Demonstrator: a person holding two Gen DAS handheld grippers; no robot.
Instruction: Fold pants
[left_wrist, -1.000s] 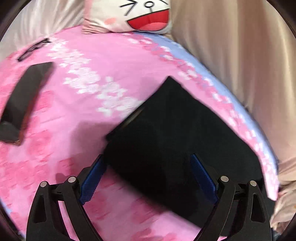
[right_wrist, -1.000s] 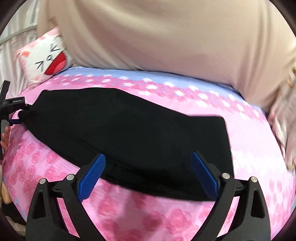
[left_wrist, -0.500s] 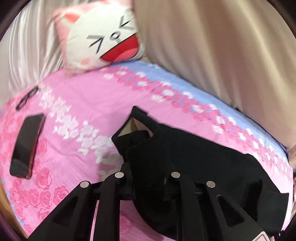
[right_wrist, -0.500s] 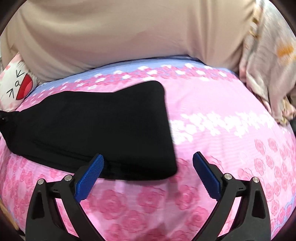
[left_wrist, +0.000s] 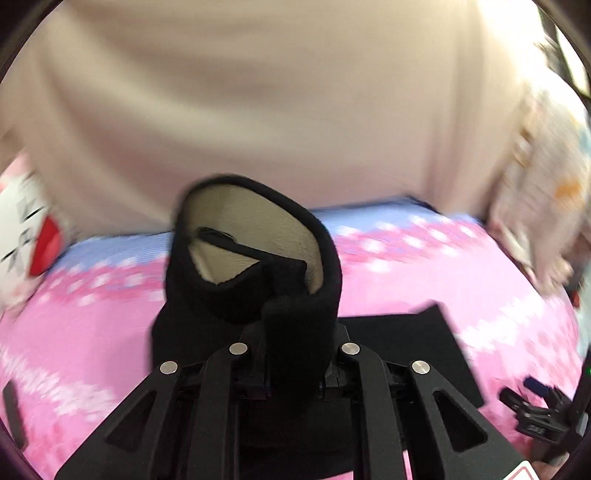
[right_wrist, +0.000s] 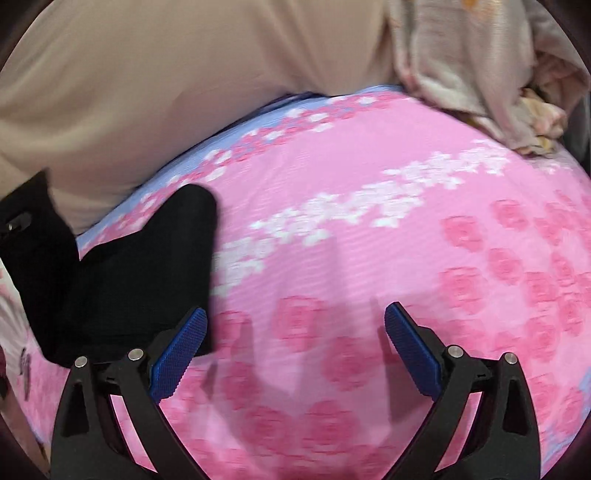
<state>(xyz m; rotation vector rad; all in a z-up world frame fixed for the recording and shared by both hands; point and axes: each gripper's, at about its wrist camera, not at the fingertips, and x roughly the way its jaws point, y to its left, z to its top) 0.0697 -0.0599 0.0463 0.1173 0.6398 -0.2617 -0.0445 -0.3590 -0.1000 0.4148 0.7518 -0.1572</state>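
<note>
Black pants with a pale fleece lining lie on a pink flowered bed. My left gripper (left_wrist: 295, 332) is shut on the pants' waistband (left_wrist: 295, 317) and holds it lifted, the waist opening (left_wrist: 255, 236) gaping towards the camera. The leg end (left_wrist: 413, 339) lies flat on the bed beyond. In the right wrist view the pants (right_wrist: 140, 273) lie at the left, their lifted end at the far left edge. My right gripper (right_wrist: 295, 339) is open and empty above bare bedsheet, its left pad (right_wrist: 181, 347) beside the pants' edge.
A beige curtain (left_wrist: 277, 92) hangs behind the bed (right_wrist: 369, 240). A cat-face pillow (left_wrist: 26, 236) sits at the far left. A pale crumpled blanket (right_wrist: 480, 74) lies at the bed's far right corner. My right gripper shows at the left wrist view's lower right (left_wrist: 535, 410).
My left gripper closed on the waistband and lifted it, swinging right along the bed. My right gripper moved right, off the pants, and stays open.
</note>
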